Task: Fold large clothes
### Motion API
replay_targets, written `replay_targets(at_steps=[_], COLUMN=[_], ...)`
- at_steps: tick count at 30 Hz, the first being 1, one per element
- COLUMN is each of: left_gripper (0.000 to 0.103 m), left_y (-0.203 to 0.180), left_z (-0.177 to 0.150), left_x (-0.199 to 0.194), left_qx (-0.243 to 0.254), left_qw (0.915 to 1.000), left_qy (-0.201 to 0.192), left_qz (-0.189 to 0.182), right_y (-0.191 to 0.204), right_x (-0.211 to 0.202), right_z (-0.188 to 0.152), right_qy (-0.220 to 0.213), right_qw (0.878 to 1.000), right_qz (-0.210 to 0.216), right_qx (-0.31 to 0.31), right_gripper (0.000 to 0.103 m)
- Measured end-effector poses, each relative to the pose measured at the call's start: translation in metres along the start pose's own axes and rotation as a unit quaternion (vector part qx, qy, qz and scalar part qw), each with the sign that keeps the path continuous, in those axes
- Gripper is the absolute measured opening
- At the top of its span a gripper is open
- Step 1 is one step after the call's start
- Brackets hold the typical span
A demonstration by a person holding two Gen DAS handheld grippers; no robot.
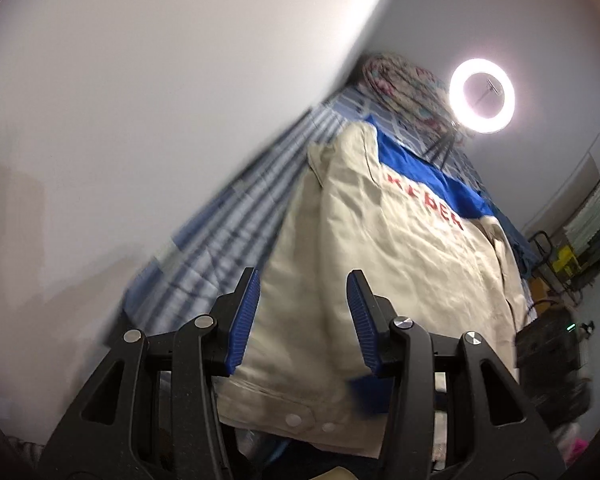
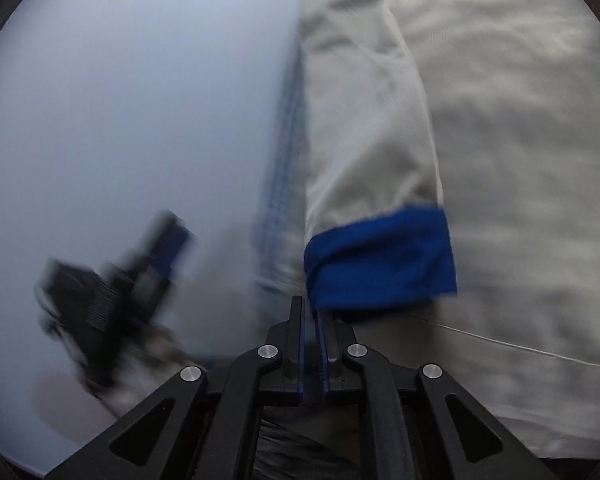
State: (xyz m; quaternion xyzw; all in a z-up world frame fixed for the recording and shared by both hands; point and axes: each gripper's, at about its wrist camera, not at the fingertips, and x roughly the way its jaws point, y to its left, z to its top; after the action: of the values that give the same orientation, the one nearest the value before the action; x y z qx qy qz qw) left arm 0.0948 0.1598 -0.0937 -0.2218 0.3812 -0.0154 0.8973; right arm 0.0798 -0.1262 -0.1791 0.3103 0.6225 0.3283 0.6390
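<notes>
The beige jacket [image 1: 384,264] lies spread flat on the bed [image 1: 228,216], back up, red lettering across the shoulders below a blue yoke [image 1: 428,176], probably laid out like this so each side can be turned in over the middle. Its long axis runs away from the left wrist camera: the snap-button hem sits nearest, the collar end points toward the ring light [image 1: 482,96] and the rolled floral quilt [image 1: 400,84].

The left tongs [image 1: 303,280] are released, blue pads standing apart above the hem with no cloth pinched.

In the right wrist view, one sleeve [image 2: 364,120] lies folded along the body, its blue cuff [image 2: 380,256] pointing toward the hem. The right tongs [image 2: 310,312] are nearly clenched just below that cuff; I see no cloth between the pads.
</notes>
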Motion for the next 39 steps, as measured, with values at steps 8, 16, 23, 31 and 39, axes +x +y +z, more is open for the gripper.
replay_targets(at_steps=[8,16,23,31,39], left_gripper=[0.063,0.063,0.063,0.063,0.063], left_y=[0.006,0.008,0.012,-0.020,-0.050], left_z=[-0.023,-0.044,-0.047,-0.065,-0.086], left_x=[0.053,0.075,0.071,0.096,0.117], left_qx=[-0.065,-0.094,-0.094,-0.075,-0.070], left_qw=[0.9907,0.9830,0.9834,0.9767,0.9700], left_qy=[0.104,0.147,0.144,0.183,0.210], left_qz=[-0.060,-0.059,-0.059,-0.084,-0.101], right_y=[-0.006,-0.023,-0.042,-0.105,-0.111], right_x=[-0.071,-0.027,-0.033,-0.084,-0.096], right_z=[0.009,0.063,0.062,0.058,0.063], right_qy=[-0.020,-0.012,-0.038,-0.076,-0.082], right_qw=[0.993,0.989,0.995,0.993,0.992], right_qz=[-0.063,-0.099,-0.065,-0.085,-0.091], right_qx=[-0.097,-0.107,-0.064,0.026,0.024], right_gripper=[0.048,0.044,0.000,0.000,0.002])
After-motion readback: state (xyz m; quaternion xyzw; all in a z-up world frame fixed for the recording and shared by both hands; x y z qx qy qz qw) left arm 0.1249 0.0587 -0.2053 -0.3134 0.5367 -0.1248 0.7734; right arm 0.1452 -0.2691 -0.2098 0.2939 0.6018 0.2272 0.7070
